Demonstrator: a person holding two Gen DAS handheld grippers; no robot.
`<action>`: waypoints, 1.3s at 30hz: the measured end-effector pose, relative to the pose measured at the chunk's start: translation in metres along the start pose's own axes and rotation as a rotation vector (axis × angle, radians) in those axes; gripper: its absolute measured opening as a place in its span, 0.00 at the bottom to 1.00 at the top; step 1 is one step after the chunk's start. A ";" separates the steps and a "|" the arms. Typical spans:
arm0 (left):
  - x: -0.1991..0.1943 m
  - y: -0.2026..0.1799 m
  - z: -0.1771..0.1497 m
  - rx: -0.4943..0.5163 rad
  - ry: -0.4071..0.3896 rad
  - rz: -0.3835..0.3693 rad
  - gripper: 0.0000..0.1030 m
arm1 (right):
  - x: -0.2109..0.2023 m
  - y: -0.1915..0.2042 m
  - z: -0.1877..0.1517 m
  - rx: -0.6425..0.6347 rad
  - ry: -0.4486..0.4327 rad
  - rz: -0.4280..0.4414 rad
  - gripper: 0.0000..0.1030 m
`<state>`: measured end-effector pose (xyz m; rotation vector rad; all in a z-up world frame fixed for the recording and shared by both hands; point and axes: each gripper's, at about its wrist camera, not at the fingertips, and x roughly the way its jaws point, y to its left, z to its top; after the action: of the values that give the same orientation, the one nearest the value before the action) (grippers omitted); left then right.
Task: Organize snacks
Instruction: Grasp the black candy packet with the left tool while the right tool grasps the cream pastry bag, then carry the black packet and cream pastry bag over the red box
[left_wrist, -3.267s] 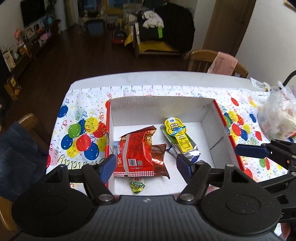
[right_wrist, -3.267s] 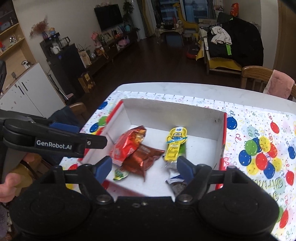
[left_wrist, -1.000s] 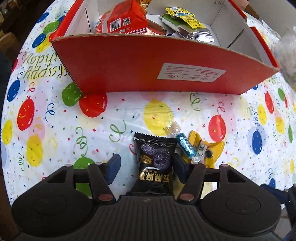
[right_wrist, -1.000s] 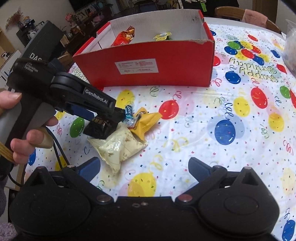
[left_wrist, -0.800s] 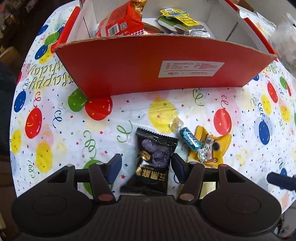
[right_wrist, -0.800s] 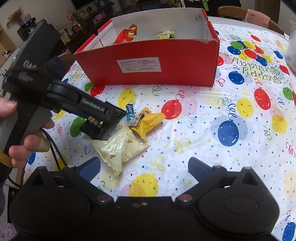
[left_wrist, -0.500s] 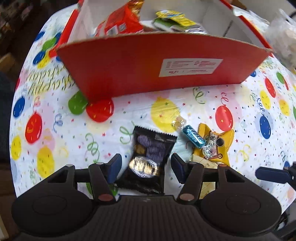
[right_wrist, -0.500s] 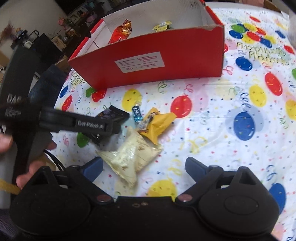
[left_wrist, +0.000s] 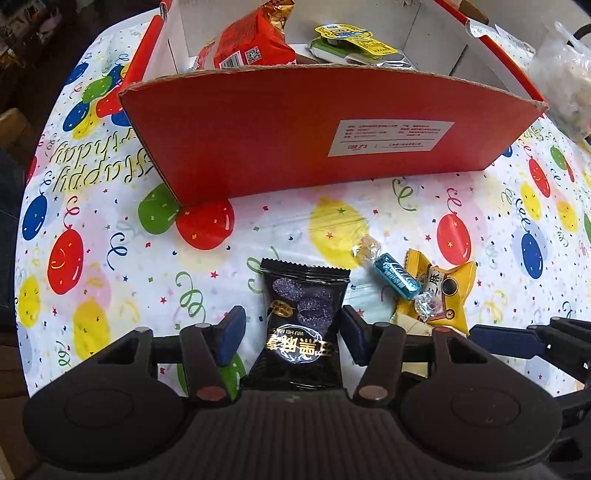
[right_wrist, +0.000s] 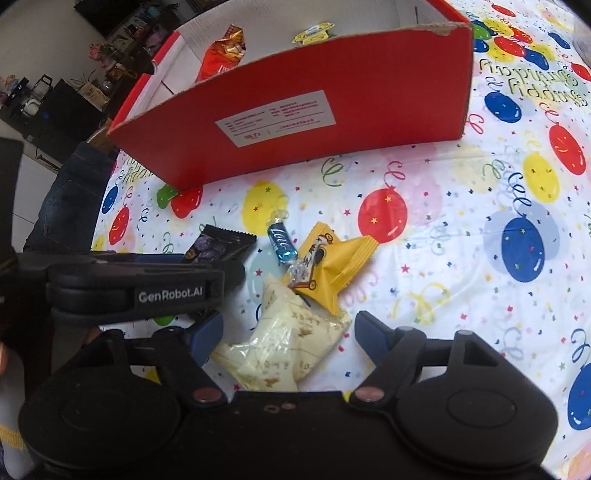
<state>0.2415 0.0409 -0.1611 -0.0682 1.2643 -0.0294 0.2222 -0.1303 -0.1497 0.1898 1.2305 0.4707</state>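
Right gripper (right_wrist: 288, 334) closing around cream snack packet (right_wrist: 284, 343), yellow packet (right_wrist: 332, 266) beside, red box (right_wrist: 295, 122) beyond

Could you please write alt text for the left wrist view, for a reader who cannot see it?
The left claw is closing around a black snack packet lying on a balloon-print tablecloth. Right of it lie a blue wrapped candy and a yellow packet. Behind stands a red cardboard box holding more snacks.
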 end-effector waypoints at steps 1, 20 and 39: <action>0.000 0.000 0.000 -0.001 -0.001 0.003 0.51 | 0.002 0.002 0.000 -0.006 0.007 -0.005 0.72; -0.010 0.021 -0.022 -0.130 -0.014 0.015 0.38 | -0.006 0.021 -0.016 -0.170 0.012 -0.066 0.34; -0.046 0.041 -0.051 -0.228 -0.058 -0.015 0.33 | -0.048 0.015 -0.019 -0.172 -0.096 -0.054 0.34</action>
<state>0.1784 0.0831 -0.1351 -0.2737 1.2050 0.1039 0.1889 -0.1404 -0.1087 0.0319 1.0929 0.5119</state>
